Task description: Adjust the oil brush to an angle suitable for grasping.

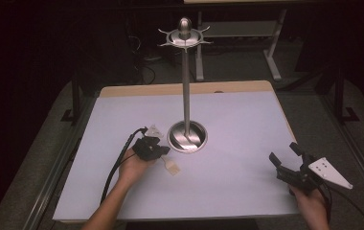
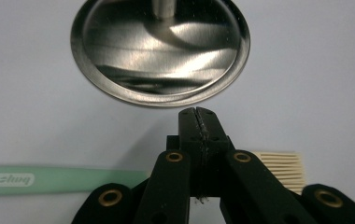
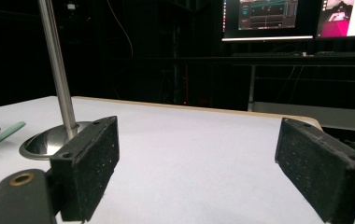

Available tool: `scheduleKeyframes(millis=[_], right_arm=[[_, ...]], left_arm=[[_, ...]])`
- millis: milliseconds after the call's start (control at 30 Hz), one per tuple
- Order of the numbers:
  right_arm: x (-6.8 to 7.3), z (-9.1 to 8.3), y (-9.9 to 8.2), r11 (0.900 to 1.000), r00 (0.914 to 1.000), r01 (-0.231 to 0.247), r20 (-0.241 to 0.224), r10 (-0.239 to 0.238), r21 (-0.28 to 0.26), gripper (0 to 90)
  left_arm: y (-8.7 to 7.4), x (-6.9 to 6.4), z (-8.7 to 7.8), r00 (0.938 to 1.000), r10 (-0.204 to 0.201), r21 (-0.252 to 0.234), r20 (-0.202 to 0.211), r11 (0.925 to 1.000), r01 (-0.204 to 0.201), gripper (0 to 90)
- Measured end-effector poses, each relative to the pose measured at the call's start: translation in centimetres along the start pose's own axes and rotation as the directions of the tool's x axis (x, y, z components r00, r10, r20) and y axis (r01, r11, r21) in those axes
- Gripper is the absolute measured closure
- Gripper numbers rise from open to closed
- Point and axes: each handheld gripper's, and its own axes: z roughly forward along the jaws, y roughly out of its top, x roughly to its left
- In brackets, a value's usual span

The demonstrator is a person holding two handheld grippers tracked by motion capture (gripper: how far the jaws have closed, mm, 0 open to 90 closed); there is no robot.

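Brush (image 2: 63,179) work at a dim test bench: the green-handled brush lies flat on the white table (image 1: 237,124), at about 7 o'clock from the round base (image 1: 187,136) of a steel hanging stand, its pale bristles (image 2: 280,170) toward the person. The left gripper (image 2: 197,112) sits low over it with its pads pressed flat together and nothing between them, the handle running crosswise underneath rather than in the grip. At the table's 4 o'clock corner the right gripper (image 3: 194,158) hovers with its jaws spread wide and empty.

To lift the brush cleanly, the left jaws would likely need to part, turn to straddle the handle's narrow sides near the neck, then close squarely. A pinch too close to the bristles could let it swing. The hooked ring (image 1: 185,37) crowning the pole (image 1: 186,86) at 12 o'clock looks the probable destination.
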Motion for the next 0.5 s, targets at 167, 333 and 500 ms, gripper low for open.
scheduleKeyframes(millis=[167, 333, 500], right_arm=[[0.0, 0.0, 0.0, 1.0000, 1.0000, 0.001, -0.001, -0.001, 0.000, 13.1], [0.0, 0.0, 0.0, 1.0000, 1.0000, 0.000, -0.002, 0.000, 0.000, 13.1], [0.0, 0.0, 0.0, 1.0000, 1.0000, 0.003, -0.002, -0.003, -0.004, 13.1]], left_arm=[[-0.5, 0.1, 0.5, 0.9995, -0.023, 0.013, 0.020, 0.9997, 0.023, 89.9], [-0.6, -0.2, 1.0, 0.9993, -0.024, 0.031, 0.027, 0.9993, 0.023, 89.9], [-0.7, -0.5, 1.1, 0.9996, -0.014, 0.052, 0.026, 0.9986, 0.012, 89.9]])
